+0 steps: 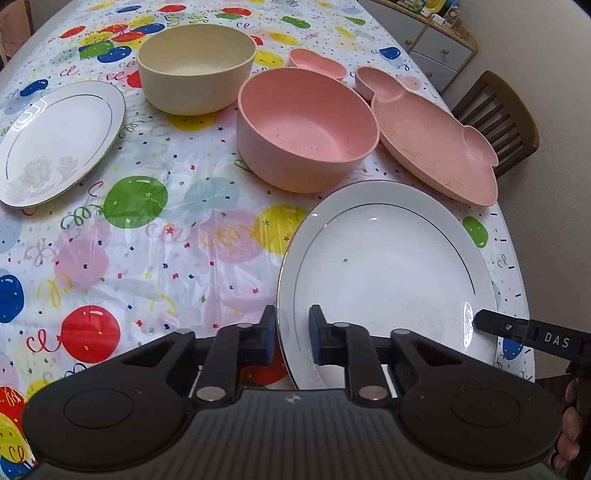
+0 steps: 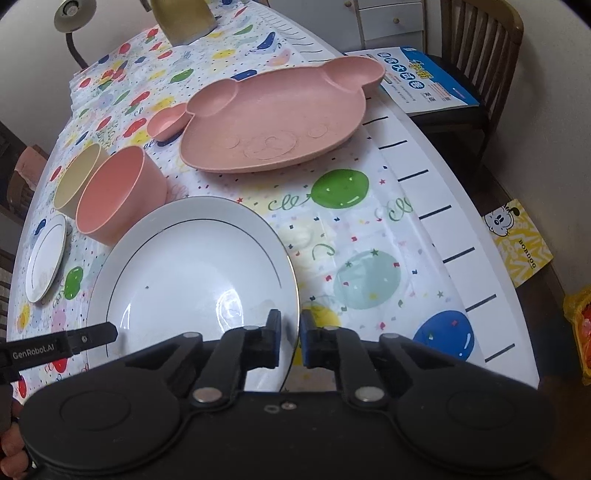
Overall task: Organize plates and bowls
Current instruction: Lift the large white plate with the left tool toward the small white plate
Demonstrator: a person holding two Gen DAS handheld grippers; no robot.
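A large white plate [image 1: 388, 266] lies at the near right of the table; it also shows in the right wrist view [image 2: 192, 266]. My left gripper [image 1: 292, 332] straddles its left rim, jaws closed on it. My right gripper [image 2: 290, 338] straddles its right rim, jaws closed on it. Behind stand a pink bowl [image 1: 306, 129], a cream bowl [image 1: 195, 70], a pink bear-shaped divided plate [image 2: 273, 118], a small pink dish [image 1: 317, 64] and a smaller white plate [image 1: 59, 140].
The table wears a balloon-print cloth [image 1: 147, 240]. A wooden chair [image 2: 476, 40] with a blue booklet [image 2: 424, 81] stands beyond the right edge. A lamp [image 2: 74, 14] and a yellow bag [image 2: 521, 240] are nearby.
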